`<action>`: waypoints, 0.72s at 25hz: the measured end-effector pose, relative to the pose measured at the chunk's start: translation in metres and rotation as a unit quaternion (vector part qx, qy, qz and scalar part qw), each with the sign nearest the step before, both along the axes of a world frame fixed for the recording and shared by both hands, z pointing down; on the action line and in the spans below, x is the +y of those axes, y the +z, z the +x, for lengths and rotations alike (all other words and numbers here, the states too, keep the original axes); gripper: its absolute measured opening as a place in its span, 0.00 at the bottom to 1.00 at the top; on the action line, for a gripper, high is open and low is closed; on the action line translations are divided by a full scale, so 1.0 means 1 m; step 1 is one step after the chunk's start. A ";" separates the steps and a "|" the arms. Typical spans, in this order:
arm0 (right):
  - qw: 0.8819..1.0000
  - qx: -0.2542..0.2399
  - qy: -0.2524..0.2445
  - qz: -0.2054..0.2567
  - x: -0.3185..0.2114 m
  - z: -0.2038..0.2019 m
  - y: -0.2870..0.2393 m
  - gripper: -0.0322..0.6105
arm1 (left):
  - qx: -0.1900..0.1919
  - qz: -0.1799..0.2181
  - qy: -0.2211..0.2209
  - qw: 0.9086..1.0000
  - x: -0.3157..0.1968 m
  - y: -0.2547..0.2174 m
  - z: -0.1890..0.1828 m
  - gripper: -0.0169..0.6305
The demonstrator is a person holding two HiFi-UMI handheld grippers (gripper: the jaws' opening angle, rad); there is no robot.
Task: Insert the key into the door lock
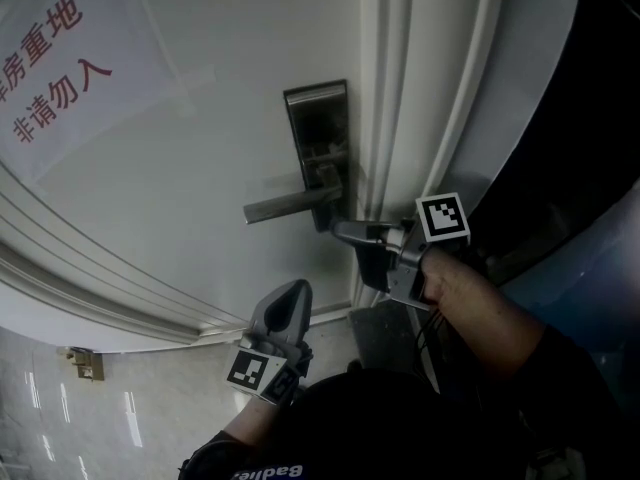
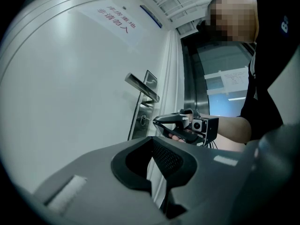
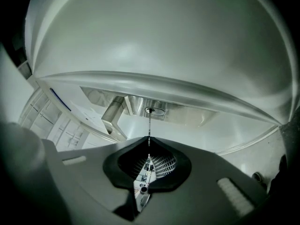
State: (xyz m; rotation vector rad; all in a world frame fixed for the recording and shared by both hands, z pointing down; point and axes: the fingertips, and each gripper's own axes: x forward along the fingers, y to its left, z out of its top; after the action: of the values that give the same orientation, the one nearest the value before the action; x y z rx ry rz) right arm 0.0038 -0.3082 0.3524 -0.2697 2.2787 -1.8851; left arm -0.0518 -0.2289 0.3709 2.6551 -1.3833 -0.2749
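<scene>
A steel lock plate point(image 1: 318, 148) with a lever handle point(image 1: 285, 206) sits on the white door point(image 1: 180, 168). My right gripper point(image 1: 340, 230) is level at the plate's lower end, shut on a small key point(image 3: 149, 130). The key's thin blade reaches the keyhole point(image 3: 151, 110) and its tip is in the slot. In the left gripper view the same key point(image 2: 149, 119) bridges the right gripper point(image 2: 157, 120) and the keyhole point(image 2: 143, 121). My left gripper point(image 1: 295, 288) hangs lower, away from the lock, shut with nothing held.
A paper notice with red characters point(image 1: 60, 58) is taped to the door's upper left. The white door frame point(image 1: 400, 88) runs just right of the lock. A brass door stop point(image 1: 88, 363) stands on the glossy tile floor point(image 1: 60, 418). Steel and glass panels point(image 2: 220, 78) lie beyond the frame.
</scene>
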 end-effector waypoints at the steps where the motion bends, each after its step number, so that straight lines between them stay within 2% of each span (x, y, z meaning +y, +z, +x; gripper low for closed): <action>1: 1.000 -0.001 0.001 -0.002 0.000 -0.001 0.000 0.07 | 0.001 -0.001 0.000 1.000 0.000 0.000 -0.001 0.06; 18: 1.000 -0.003 0.011 -0.026 -0.006 0.000 -0.002 0.07 | 0.010 -0.001 0.001 1.000 -0.006 0.000 -0.007 0.06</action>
State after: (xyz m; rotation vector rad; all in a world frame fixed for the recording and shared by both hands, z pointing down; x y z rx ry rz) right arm 0.0037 -0.3142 0.3507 -0.2963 2.2154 -1.9345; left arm -0.0590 -0.2346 0.3709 2.6445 -1.3739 -0.2982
